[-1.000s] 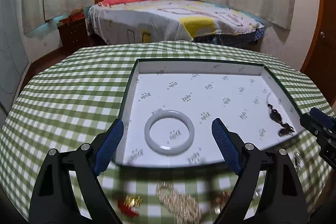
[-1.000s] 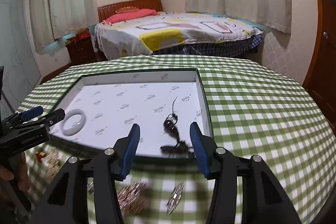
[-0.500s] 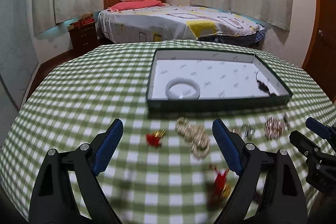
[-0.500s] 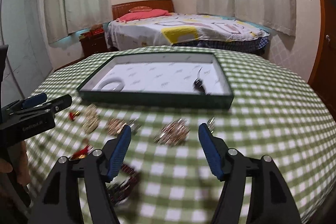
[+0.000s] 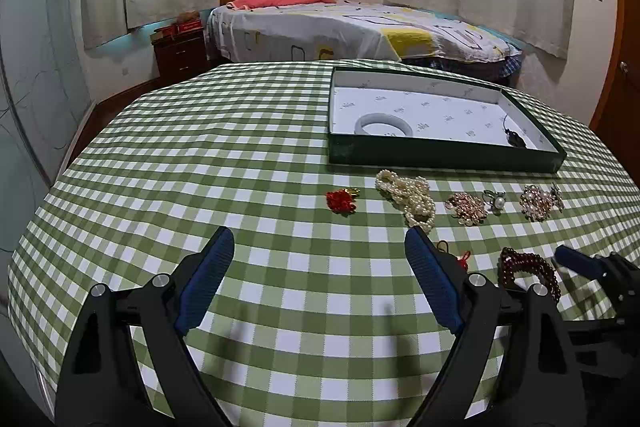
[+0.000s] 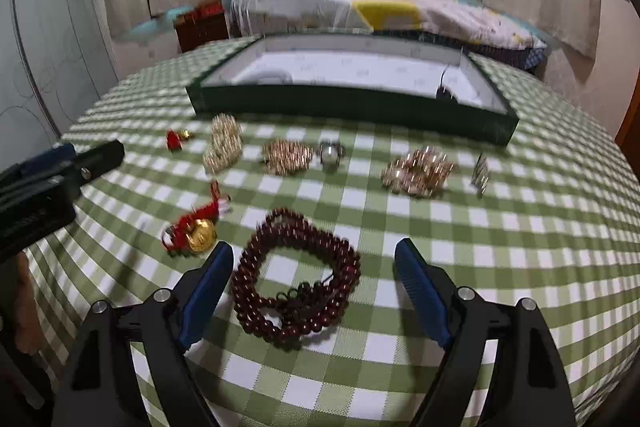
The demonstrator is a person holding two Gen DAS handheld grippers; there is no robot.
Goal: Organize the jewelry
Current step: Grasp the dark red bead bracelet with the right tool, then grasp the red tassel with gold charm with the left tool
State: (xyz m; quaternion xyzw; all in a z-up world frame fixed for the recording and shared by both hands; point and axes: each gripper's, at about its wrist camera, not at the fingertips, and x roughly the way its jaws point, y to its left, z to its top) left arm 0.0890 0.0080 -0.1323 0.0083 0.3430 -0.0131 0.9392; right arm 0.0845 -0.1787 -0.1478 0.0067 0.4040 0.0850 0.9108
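Observation:
A dark green tray (image 5: 440,158) at the far right of the checked table holds a white bangle (image 5: 383,123) and a dark pendant necklace (image 5: 516,139). In front of it lie a red ornament (image 5: 340,201), a pearl strand (image 5: 412,197), two gold brooches (image 5: 466,209) and a ring (image 5: 496,201). My left gripper (image 5: 318,247) stands open over bare cloth. My right gripper (image 6: 314,259) has its jaws opening, one finger either side of a dark red bead string (image 6: 296,279) that lies on the cloth, pads clear of it. A red-and-gold charm (image 6: 196,233) sits to its left.
A small silver piece (image 6: 480,169) lies at the right end of the jewelry row. The round table's edge curves close on the left and near sides. Beyond it stand a bed (image 5: 360,27), a nightstand (image 5: 180,53) and curtains. A hand (image 6: 22,287) holds the left gripper.
Both grippers have drawn back from the tray toward the near jewelry. The right jaws have spread wider and now straddle the bead string. The pendant necklace stays in the tray.

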